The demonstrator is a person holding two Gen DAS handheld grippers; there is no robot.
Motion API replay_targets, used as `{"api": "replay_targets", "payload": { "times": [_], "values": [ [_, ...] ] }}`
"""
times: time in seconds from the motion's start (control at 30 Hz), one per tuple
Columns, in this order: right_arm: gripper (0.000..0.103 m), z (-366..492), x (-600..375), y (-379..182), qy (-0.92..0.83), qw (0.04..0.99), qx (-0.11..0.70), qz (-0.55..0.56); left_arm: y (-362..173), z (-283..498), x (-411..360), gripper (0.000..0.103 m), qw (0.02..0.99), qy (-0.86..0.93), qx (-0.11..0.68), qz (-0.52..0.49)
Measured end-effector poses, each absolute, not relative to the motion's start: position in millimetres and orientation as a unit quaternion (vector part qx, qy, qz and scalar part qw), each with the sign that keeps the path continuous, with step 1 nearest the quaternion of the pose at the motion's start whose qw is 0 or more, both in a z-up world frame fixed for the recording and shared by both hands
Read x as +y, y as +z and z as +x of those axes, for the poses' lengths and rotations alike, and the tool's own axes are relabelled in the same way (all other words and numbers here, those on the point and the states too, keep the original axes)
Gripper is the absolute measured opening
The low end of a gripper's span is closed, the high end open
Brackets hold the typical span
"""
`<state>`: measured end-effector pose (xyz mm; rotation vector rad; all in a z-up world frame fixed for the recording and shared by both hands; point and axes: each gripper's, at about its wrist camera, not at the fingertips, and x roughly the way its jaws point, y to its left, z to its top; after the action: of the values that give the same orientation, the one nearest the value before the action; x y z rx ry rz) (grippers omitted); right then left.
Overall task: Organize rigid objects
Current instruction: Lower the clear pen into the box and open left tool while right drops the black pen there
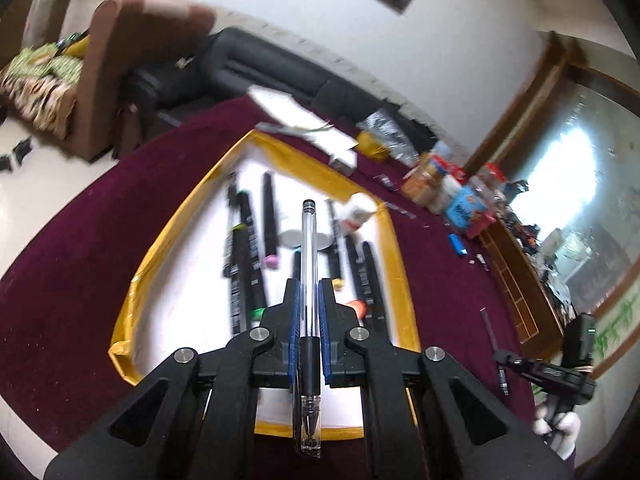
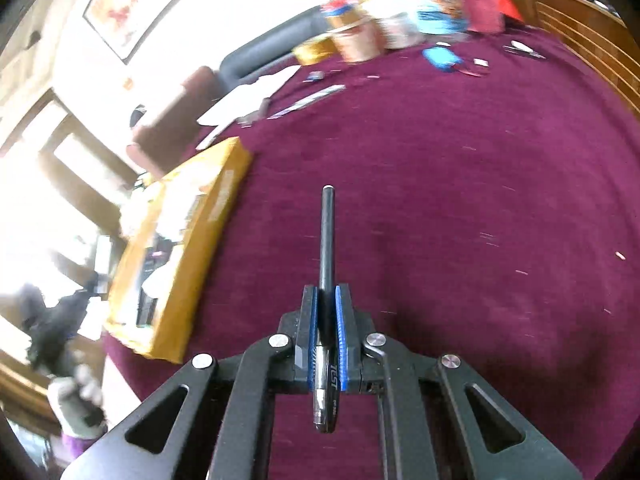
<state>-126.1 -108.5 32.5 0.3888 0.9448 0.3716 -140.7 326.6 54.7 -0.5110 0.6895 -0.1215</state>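
Nearest in the left wrist view, the left gripper (image 1: 309,292) has its blue pads (image 1: 294,320) pressed together on a clear pen (image 1: 309,280), which lies lengthwise between the jaws: the tip points back toward the camera and the capped end sticks out ahead over the tray. The grip sits around the dark rubber sleeve and the lower barrel. That looks the sound place to hold, since the smooth plastic tube further up would likely slip or twist. The pen looks light and stiff, though a thin clear barrel may crack under a hard squeeze

In the right wrist view, the right gripper (image 2: 327,300) is likewise pinching a black pen (image 2: 327,240) along the jaw line, the metal tip toward the camera and the shaft projecting forward above the maroon tablecloth (image 2: 440,200). It too seems light and rigid; held this close to one end, the long free part could swing if released carelessly

Beyond the left jaws lies the yellow-rimmed tray (image 1: 176,232) with its white floor, holding a row of black markers (image 1: 244,264) laid roughly side by side, some with coloured caps. Both pens would fit beside them, lowered flat rather than dropped. In the right view the tray sits to the left, well apart from the black pen

Farther off, packets and boxes (image 1: 452,192) crowd the table's far edge
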Motion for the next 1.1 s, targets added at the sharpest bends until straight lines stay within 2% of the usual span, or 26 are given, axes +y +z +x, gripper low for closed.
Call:
{"api": "replay_targets", "payload": {
  "times": [0.3, 0.47, 0.57, 0.67, 0.73, 0.8, 0.97, 1.1],
  "values": [
    [0.008, -107.1, 1.3, 69.0, 0.302, 0.827, 0.449, 0.153, 28.5, -117.6, 344.2, 0.007, 0.891, 0.005, 0.384, -0.241],
    [0.008, -96.7, 56.8, 63.5, 0.340, 0.801, 0.472, 0.141, 25.7, -112.7, 341.6, 0.007, 0.895, 0.018, 0.388, -0.221],
    [0.008, -88.8, 87.1, 53.5, 0.352, 0.783, 0.493, 0.142, 27.4, -116.1, 343.8, 0.011, 0.893, 0.015, 0.386, -0.230],
    [0.008, -78.9, 111.3, 43.1, 0.354, 0.766, 0.515, 0.149, 34.0, -124.6, 346.8, 0.019, 0.894, 0.011, 0.379, -0.240],
    [0.008, -70.3, 128.2, 35.7, 0.355, 0.755, 0.530, 0.155, 41.4, -133.6, 348.4, 0.043, 0.899, 0.016, 0.365, -0.241],
    [0.008, -65.2, 140.4, 30.5, 0.353, 0.749, 0.539, 0.156, 49.8, -144.1, 352.5, 0.052, 0.905, 0.022, 0.347, -0.243],
    [0.008, -60.0, 170.4, 19.6, 0.346, 0.744, 0.554, 0.145, 66.4, -162.0, 365.8, 0.053, 0.917, 0.037, 0.316, -0.239],
    [0.009, -59.5, 182.4, 15.4, 0.332, 0.751, 0.555, 0.133, 71.6, -168.7, 375.8, 0.060, 0.921, 0.051, 0.301, -0.242]
  ]
}}
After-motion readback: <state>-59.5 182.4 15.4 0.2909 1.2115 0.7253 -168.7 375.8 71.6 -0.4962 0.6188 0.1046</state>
